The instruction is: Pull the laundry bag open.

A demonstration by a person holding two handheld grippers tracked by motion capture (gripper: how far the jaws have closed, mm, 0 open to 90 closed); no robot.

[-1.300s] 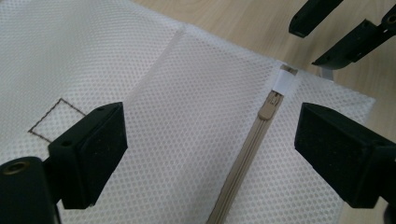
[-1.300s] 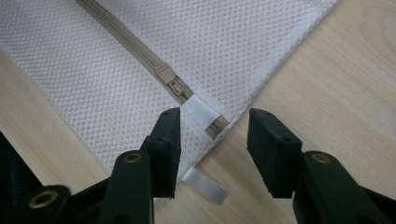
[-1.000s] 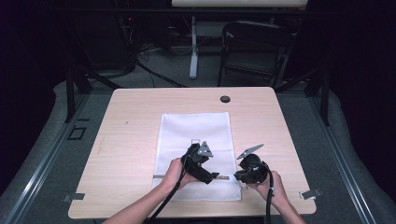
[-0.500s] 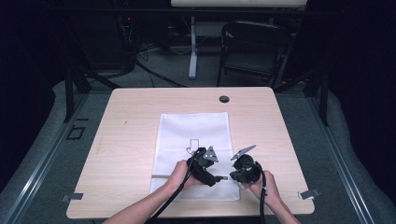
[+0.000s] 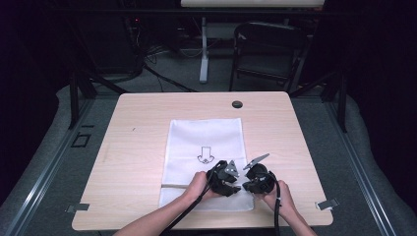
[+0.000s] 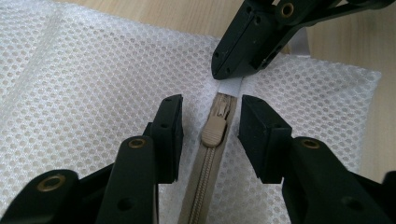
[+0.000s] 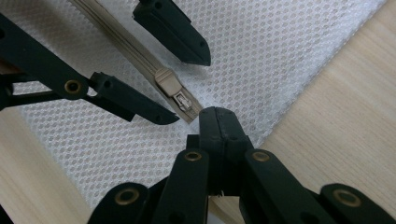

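Your left gripper (image 6: 210, 135), jaws just closing, straddles the zipper pull (image 6: 215, 130) untouched. Your right gripper (image 7: 218, 122) pinches the mesh bag (image 5: 206, 142) edge near the table (image 5: 137, 123) front; what it grips is hidden.

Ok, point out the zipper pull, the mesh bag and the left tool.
zipper pull (image 6: 213, 135): left gripper view, on its beige tab.
mesh bag (image 6: 93, 70): left gripper view, on bare white netting.
left tool (image 6: 211, 128): left gripper view, midway between its jaw tips, which flank the pull.
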